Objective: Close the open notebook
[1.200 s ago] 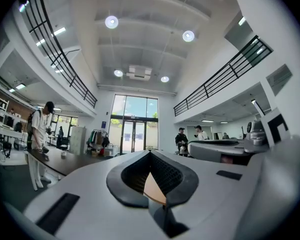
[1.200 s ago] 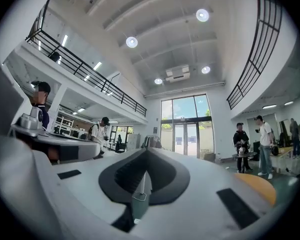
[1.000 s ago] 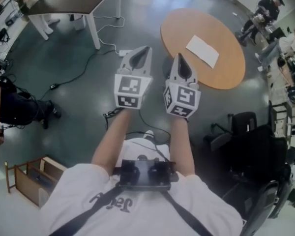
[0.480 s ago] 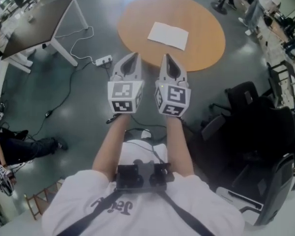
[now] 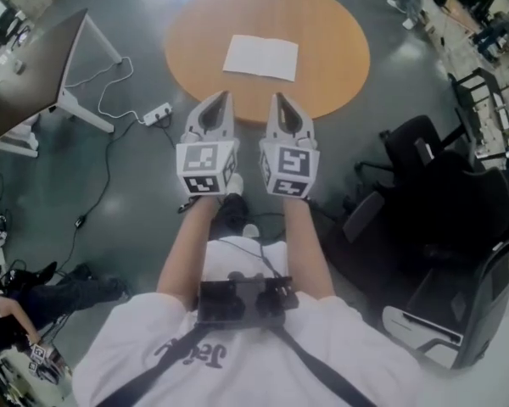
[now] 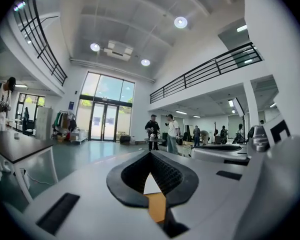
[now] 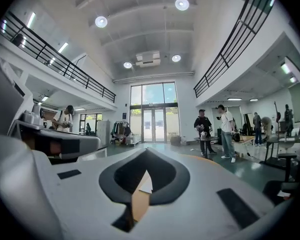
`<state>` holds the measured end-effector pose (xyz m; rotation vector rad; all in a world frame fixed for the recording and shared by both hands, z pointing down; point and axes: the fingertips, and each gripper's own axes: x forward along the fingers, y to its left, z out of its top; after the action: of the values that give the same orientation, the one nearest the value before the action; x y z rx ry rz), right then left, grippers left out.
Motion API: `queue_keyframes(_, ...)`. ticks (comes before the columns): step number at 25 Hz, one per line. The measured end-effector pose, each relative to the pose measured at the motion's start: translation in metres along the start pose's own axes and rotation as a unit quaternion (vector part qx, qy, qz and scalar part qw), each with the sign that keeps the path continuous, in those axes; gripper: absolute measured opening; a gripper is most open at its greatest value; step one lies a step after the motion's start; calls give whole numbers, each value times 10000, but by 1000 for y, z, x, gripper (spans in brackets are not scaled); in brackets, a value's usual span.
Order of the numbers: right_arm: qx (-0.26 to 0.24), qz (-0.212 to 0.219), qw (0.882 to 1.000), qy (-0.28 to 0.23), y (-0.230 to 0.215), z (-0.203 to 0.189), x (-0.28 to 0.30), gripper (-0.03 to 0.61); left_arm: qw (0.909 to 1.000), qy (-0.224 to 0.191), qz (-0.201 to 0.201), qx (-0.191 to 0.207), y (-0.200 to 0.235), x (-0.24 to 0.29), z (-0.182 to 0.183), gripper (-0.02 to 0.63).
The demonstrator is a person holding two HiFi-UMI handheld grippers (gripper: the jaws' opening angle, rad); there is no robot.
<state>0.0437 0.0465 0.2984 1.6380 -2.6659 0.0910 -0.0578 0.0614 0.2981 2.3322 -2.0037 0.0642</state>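
Lying open and flat on the round table (image 5: 343,32), the notebook (image 5: 261,57) is untouched. The left gripper (image 5: 220,100) and right gripper (image 5: 278,102) hover short of it, jaws together and empty, so the closing itself is not begun.

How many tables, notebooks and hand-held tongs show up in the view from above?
Tables: 2, the round table and the dark table
Notebooks: 1, the open notebook
Tongs: 2, the left tongs and the right tongs
Total: 5

White T-shirt (image 5: 365,354), black straps (image 5: 327,376), black chest device (image 5: 242,299)
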Motion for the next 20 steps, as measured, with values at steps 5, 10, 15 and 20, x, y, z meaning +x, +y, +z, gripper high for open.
queue_keyframes(5, -261, 56, 9996, -41, -16, 13, 68, 18, 9997, -160, -178, 54, 27, 69, 15, 12)
queue_keyframes(10, -123, 322, 9994, -38, -15, 20, 142, 18, 9996, -212, -173, -52, 74, 112, 21, 12)
queue_keyframes(15, -204, 435, 9987, 188, -2, -1, 192, 18, 9996, -86, 78, -274, 122, 138, -6, 12)
queue_keyframes(20, -294, 559, 9969, 475, 4, -22, 227, 18, 9990, 218, 110, -367, 145, 165, -34, 14)
